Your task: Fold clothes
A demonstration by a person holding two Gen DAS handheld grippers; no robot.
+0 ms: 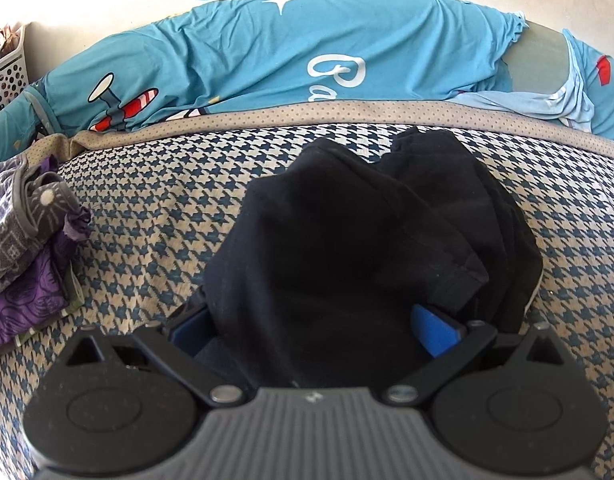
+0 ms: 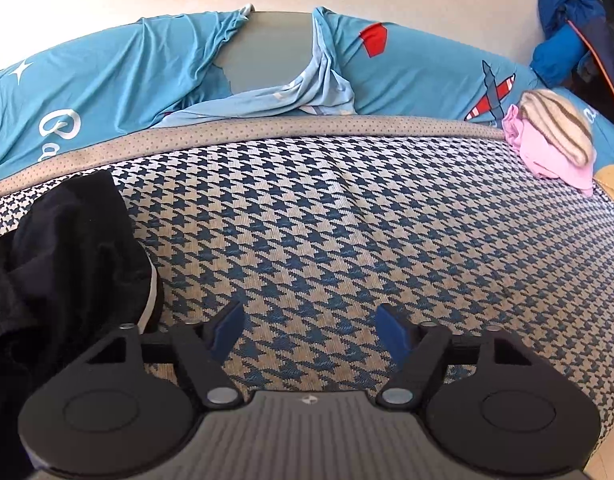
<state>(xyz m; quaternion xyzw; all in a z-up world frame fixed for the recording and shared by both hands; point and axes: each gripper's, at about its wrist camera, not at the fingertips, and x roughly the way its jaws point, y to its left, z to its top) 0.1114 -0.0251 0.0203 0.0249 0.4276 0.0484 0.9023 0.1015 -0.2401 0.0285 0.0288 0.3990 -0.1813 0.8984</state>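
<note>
Holding the black garment (image 1: 339,240) bunched between the fingers of my left gripper (image 1: 319,332). Cloth fills the gap and drapes over the left blue pad; only the right pad (image 1: 435,334) shows. The jaws stand fairly wide, so I cannot tell whether they pinch the cloth or merely sit under it.

Garment is crumpled, not flat: folds heap forward onto the houndstooth cover (image 1: 155,216), with a hemmed edge, probably a sleeve, lying just above the visible pad. From the right wrist view the same garment (image 2: 67,264) sits at far left, a thin white trim at its near edge.

My right gripper (image 2: 309,330) is wide apart and empty, hovering over bare houndstooth cover (image 2: 347,220) just beside the garment. Judgement: it is parked there to leave room for spreading the cloth.

Other items: a grey-and-purple pile (image 1: 23,240) at the left, a pink-and-striped pile (image 2: 555,136) at the far right edge, both well apart from the work area. Blue printed bedding (image 1: 267,56) runs along the back.

Judgement: early stage; garment needs laying flat before any fold. Risk: dark cloth hides seams and edges.
</note>
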